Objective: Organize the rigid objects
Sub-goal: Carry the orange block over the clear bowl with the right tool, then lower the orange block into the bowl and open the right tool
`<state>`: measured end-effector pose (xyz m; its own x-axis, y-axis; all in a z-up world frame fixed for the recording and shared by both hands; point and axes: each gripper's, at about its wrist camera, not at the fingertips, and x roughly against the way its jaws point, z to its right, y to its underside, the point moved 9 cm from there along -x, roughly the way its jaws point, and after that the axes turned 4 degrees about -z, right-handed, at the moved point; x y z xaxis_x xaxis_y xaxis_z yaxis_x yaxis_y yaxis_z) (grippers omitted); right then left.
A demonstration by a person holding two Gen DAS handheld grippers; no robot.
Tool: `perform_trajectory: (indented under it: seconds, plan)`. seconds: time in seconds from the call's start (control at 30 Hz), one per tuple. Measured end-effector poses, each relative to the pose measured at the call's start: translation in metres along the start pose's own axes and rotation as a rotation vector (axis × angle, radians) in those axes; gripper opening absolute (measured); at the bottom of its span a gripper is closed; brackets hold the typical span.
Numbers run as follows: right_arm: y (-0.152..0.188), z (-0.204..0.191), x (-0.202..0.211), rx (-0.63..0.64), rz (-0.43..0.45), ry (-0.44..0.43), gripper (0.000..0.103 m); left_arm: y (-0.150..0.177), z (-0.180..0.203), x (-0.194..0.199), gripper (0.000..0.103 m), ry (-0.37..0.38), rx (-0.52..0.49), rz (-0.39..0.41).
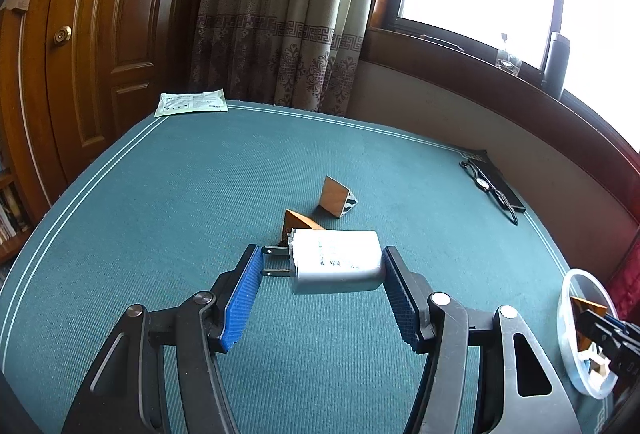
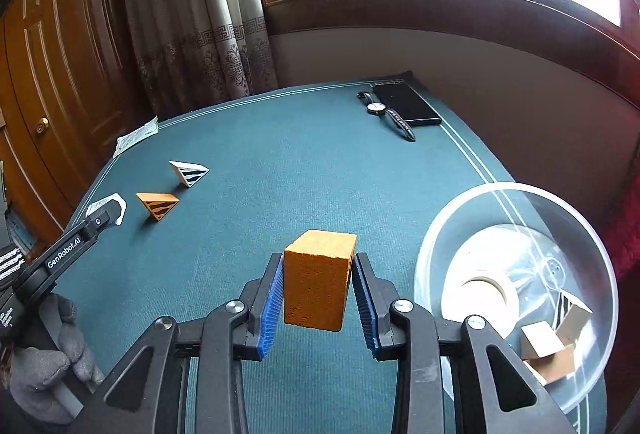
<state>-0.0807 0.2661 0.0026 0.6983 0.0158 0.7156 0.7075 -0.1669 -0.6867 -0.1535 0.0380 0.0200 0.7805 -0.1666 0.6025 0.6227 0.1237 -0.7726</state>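
- While your left gripper (image 1: 320, 266) has its blue-padded fingers (image 1: 240, 298) set around the white charger (image 1: 336, 266), the right pad presses its flat end and the left pad meets the prong tips; it looks held just above the teal worktop (image 1: 160, 194), though whether it is lifted clear is hard to tell.
- Expect the charger to be light, hard and smooth-shelled; a hold by the prongs can pivot, so the broad flat sides would be the safer place to take it.
- Your right gripper (image 2: 318, 294) has its fingers closed on the orange block (image 2: 318, 286), held above the worktop just beside the clear bowl (image 2: 440, 226) at the right edge.
- That block looks stiff with a grainy face, so it should grip well at its opposite flat sides, as it is now.
- Two striped wedges, one orange (image 2: 158, 205) and one white (image 2: 189, 172), lie near the left edge; their sloped faces may slip, so take them by their parallel triangular ends.
- Grey print runs along the charger, too small to read; the left tool's arm reads "GenRobot.AI" (image 2: 64, 252) in the right view.
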Motion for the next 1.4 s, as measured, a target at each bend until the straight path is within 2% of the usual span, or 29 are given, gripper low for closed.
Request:
perform_trajectory:
  seconds: [0.47, 0.87, 1.13, 1.4]
  plan:
    - [-0.006, 0.088, 0.027, -0.156, 0.066, 0.131, 0.036, 0.007, 0.003, -0.009, 0.061, -0.017, -0.017, -0.029]
    - [-0.004, 0.139, 0.033, -0.26, 0.086, 0.182, 0.036, 0.01, 0.016, -0.003, 0.061, 0.0, -0.033, -0.046]
    - [-0.004, 0.161, 0.039, -0.312, 0.113, 0.194, 0.038, 0.015, 0.042, 0.004, 0.061, 0.042, -0.057, -0.064]
    - [0.001, 0.17, 0.04, -0.332, 0.122, 0.178, 0.039, 0.017, 0.086, 0.012, 0.061, 0.111, -0.114, -0.078]
